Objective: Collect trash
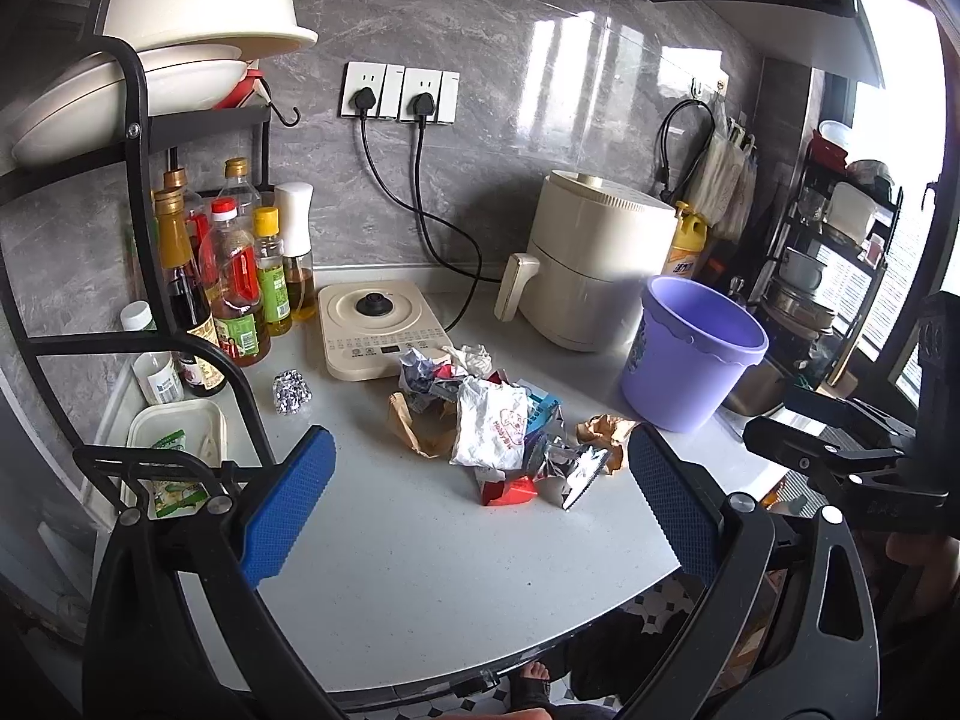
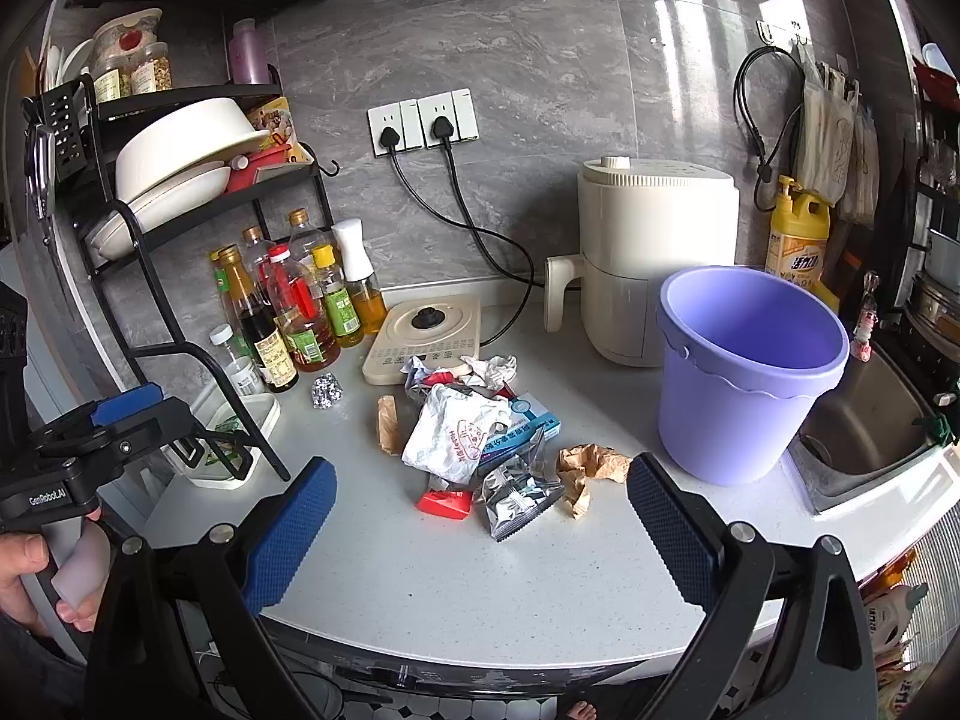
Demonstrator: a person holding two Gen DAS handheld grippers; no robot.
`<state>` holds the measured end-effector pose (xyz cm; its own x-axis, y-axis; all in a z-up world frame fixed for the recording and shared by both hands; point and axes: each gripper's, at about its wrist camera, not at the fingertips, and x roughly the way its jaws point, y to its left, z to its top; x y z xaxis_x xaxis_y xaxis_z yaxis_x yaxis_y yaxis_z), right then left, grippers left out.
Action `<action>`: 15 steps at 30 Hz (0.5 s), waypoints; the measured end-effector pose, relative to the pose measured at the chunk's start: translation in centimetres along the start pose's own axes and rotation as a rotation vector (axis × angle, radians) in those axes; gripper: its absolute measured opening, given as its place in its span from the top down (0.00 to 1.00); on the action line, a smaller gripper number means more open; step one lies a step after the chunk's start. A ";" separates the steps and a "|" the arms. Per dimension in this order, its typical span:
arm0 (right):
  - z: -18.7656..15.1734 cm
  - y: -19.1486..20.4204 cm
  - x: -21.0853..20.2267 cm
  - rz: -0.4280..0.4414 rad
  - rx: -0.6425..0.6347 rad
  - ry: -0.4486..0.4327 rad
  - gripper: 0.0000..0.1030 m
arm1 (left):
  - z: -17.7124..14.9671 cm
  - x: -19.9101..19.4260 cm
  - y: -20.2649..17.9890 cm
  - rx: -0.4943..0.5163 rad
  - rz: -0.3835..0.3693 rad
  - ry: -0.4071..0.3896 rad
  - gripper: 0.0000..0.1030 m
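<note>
Trash pile on the worktop (image 2: 456, 588), both tongs spread wide and holding nothing.

The left tongs (image 1: 480, 498) and right tongs (image 2: 480, 516) hover at the near edge, with the trash pile (image 2: 480, 438) just beyond them at mid-worktop. In it, a crumpled white bag (image 2: 450, 438) carries red print that seems to read "Happy"; a blue-and-white box (image 2: 528, 426) shows writing too small to read. A silver wrapper (image 2: 516, 498), a red wrapper (image 2: 444, 504) and brown paper (image 2: 588, 468) lie nearest. A foil ball (image 2: 327, 391) sits apart to the left. The purple bucket (image 2: 750, 372) stands right of the pile, before a cream appliance (image 2: 654, 252). The left handle reads "GenRobot.AI". Labelled bottles (image 2: 288, 312) crowd the far left.
</note>
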<state>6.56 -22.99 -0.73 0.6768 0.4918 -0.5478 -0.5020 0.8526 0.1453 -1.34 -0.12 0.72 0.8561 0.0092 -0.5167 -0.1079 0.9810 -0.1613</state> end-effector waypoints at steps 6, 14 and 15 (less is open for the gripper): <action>-0.1 0.3 -0.1 0.002 -0.005 -0.004 0.08 | -0.1 -0.5 -0.2 0.004 -0.008 -0.006 0.06; 0.0 0.3 -0.2 0.020 0.036 -0.003 0.07 | 0.0 -1.1 -0.1 0.004 -0.010 -0.016 0.06; 0.0 0.3 -0.3 0.018 0.033 -0.005 0.07 | 0.0 -1.2 0.0 0.000 -0.012 -0.017 0.06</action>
<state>6.19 -22.86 -0.48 0.6706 0.5076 -0.5409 -0.4957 0.8492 0.1823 -2.36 -0.11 1.29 0.8659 0.0007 -0.5002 -0.0977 0.9810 -0.1677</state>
